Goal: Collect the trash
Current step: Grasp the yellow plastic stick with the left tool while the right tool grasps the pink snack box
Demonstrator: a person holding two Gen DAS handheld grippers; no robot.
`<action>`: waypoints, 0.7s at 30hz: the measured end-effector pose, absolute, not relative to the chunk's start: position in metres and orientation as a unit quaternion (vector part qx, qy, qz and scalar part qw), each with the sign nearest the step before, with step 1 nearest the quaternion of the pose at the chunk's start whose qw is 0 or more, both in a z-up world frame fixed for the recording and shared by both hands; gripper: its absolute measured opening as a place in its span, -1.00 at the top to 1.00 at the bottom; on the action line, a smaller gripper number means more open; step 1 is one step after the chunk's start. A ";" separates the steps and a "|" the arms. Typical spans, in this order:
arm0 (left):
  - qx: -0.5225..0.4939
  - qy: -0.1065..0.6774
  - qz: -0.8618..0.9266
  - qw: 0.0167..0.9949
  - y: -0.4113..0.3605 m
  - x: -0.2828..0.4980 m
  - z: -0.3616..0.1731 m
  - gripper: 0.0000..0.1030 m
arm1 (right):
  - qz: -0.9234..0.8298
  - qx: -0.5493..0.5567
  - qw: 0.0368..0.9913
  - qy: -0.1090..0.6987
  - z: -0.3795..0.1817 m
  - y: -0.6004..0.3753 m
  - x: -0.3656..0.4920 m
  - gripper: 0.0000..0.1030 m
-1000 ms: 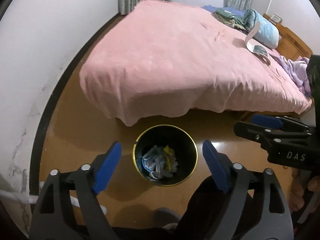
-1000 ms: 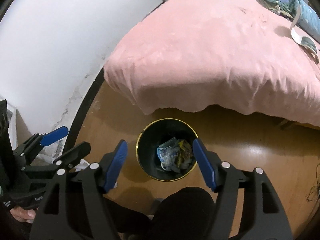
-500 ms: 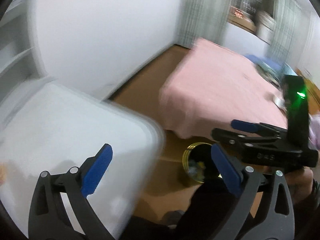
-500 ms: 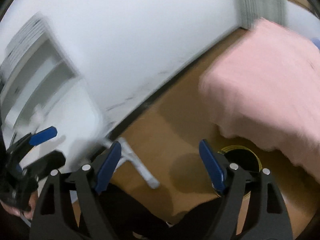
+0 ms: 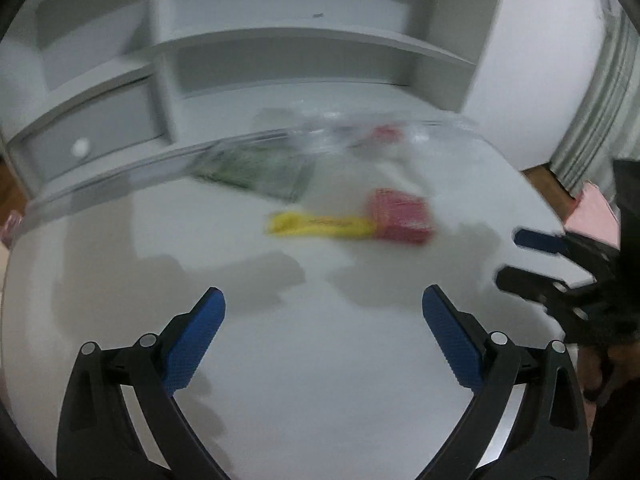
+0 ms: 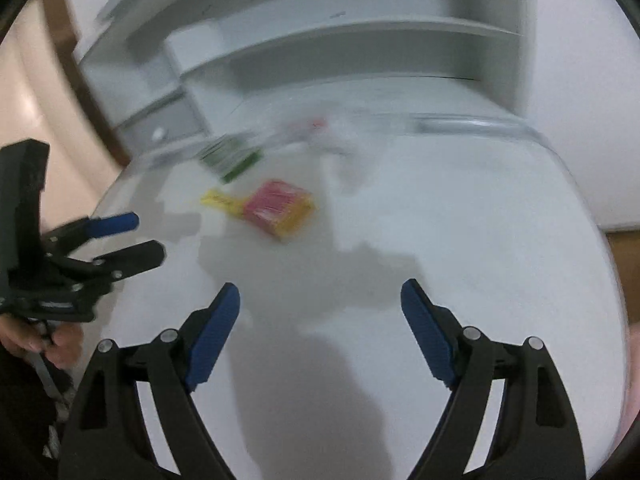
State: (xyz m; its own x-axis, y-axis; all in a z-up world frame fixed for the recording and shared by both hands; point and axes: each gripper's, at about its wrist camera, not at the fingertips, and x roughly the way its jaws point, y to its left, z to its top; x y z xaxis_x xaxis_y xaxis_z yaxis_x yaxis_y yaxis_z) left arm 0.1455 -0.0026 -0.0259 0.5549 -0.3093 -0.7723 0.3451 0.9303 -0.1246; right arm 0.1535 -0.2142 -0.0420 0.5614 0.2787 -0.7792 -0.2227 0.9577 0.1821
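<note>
Four pieces of trash are counted on the white tabletop (image 5: pixel 320 360), all blurred by motion. A red and yellow packet (image 5: pixel 402 216) lies near the middle, with a yellow wrapper (image 5: pixel 316 224) touching its left end; a green printed packet (image 5: pixel 256 168) sits just behind them, and a crumpled clear plastic wrapping (image 5: pixel 360 136) with a small red patch lies furthest back, near the grey shelf unit (image 5: pixel 280 52). Whether the red and yellow pieces are one item or two cannot be told.

The yellow wrapper's long axis runs left to right across the left hand-held gripper's (image 5: pixel 324 320) line of reach — roughly square to its fingers. The cluster lies straight ahead of that gripper, and ahead and to the left of the right hand-held gripper (image 6: pixel 320 308), where the red and yellow packet (image 6: pixel 278 208) is seen turned on a diagonal. The left one is judged the better aligned; neither is close, both being well apart from the trash.

Two hand-held grippers are counted — both are spread wide, with nothing between the blue pads (image 5: pixel 192 344). One drawer with a single white knob (image 5: pixel 81 146) is noted in the shelf unit.
</note>
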 end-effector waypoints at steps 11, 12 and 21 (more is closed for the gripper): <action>0.074 0.434 -0.218 0.871 0.021 0.179 -0.043 -0.86 | 0.182 -0.074 0.864 0.464 -0.061 -0.169 0.225 -0.18; 0.085 0.426 -0.223 0.873 0.016 0.180 -0.043 -0.86 | 0.187 -0.070 0.862 0.466 -0.058 -0.170 0.222 0.11; 0.170 0.395 -0.270 0.862 -0.026 0.220 -0.047 -0.86 | 0.197 0.004 0.872 0.447 -0.031 -0.198 0.168 0.12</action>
State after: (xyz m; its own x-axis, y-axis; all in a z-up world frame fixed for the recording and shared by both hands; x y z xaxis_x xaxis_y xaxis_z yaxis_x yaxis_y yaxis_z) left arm 0.2198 -0.0261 -0.0475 0.5432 -0.3307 -0.7717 0.5989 0.7968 0.0801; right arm 0.1680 -0.1977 -0.0313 0.5219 0.3479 -0.7789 -0.3399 0.9222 0.1842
